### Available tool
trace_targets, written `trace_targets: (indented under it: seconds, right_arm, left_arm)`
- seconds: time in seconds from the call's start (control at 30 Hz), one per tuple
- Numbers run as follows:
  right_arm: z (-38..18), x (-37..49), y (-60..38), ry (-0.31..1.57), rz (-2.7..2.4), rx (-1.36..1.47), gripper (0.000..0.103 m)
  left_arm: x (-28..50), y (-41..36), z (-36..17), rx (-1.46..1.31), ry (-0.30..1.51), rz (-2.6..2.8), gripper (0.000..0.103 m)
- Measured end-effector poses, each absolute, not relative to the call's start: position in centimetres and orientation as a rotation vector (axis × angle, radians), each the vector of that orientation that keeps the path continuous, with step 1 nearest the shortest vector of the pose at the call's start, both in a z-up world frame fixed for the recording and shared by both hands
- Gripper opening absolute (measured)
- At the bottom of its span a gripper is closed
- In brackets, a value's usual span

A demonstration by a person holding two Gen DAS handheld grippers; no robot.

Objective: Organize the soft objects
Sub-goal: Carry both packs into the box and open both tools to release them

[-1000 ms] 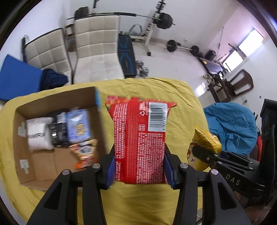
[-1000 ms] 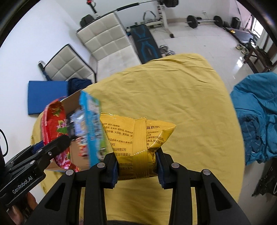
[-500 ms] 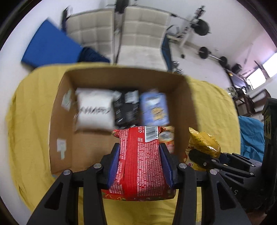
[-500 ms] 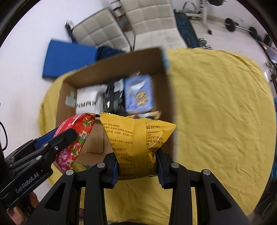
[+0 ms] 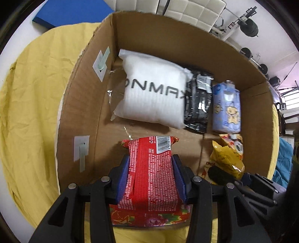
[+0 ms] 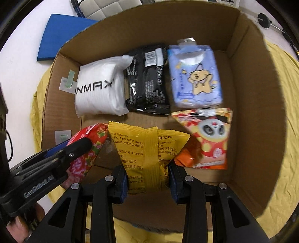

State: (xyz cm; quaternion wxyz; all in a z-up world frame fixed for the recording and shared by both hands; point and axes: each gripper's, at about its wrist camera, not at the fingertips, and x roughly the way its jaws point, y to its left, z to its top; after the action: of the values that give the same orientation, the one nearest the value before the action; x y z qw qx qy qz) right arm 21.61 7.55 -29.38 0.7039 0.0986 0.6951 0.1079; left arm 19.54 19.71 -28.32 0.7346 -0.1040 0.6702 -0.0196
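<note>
My left gripper [image 5: 151, 168] is shut on a red snack bag [image 5: 152, 172] and holds it over the near side of an open cardboard box [image 5: 84, 104]. My right gripper [image 6: 148, 173] is shut on a yellow snack bag [image 6: 145, 149], also inside the box [image 6: 261, 112], just right of the red bag [image 6: 89, 147]. In the box lie a white packet [image 6: 99, 91], a black packet [image 6: 147, 82], a blue tissue pack [image 6: 196, 78] and an orange-red cartoon bag [image 6: 207, 140]. The yellow bag also shows in the left wrist view [image 5: 227, 160].
The box stands on a table under a yellow cloth [image 5: 28, 97]. White chairs [image 5: 188, 9], a blue mat [image 6: 59, 31] and weights [image 5: 250, 28] lie beyond on the floor. The box walls rise close around both grippers.
Both grippers have moved forward and down from above the cloth into the box, each still holding its bag. The box contents now look much closer.
</note>
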Motion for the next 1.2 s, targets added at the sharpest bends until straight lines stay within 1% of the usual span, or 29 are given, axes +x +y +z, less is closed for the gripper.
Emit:
trace_targets:
  seconds: [0.3,0.7,0.77,0.83,0.93,1.07,1.13,1.2]
  right_arm:
    - [-33.5,21.9,7.9,1.623,0.229,0.201,0.037]
    - [-35.5,21.6,6.7,1.65,0.187,0.171,0.039]
    - [-35.4,21.6,6.9,1.653,0.181,0.157,0.042]
    - [-35.3,21.7,7.8,1.646,0.18,0.136,0.057]
    - [-34.4,21.7,7.9,1.631,0.179,0.102,0.062]
    - [-33.1,21.7,7.7,1.613,0.188,0.086,0.063]
    - [-32.3,21.7,7.6,1.598,0.184,0.074,0.068]
    - [-31.4,21.5,7.1,1.583,0.184,0.069,0.071]
  left_arm:
    - [20.7,19.5,-31.9,-0.181,1.557,-0.064,0.042]
    - [20.6,20.0,-34.0,-0.149,1.599,-0.07,0.043]
    - [20.3,20.2,-34.0,-0.15,1.598,-0.066,0.043]
    - [20.0,20.3,-33.9,-0.148,1.601,-0.06,0.042]
    - [20.2,19.3,-34.1,-0.136,1.596,-0.046,0.042]
    - [19.6,18.9,-33.4,-0.116,1.578,-0.035,0.045]
    - [19.3,18.7,-32.7,-0.105,1.562,-0.029,0.047]
    - [18.9,18.7,-31.8,-0.097,1.54,-0.021,0.049]
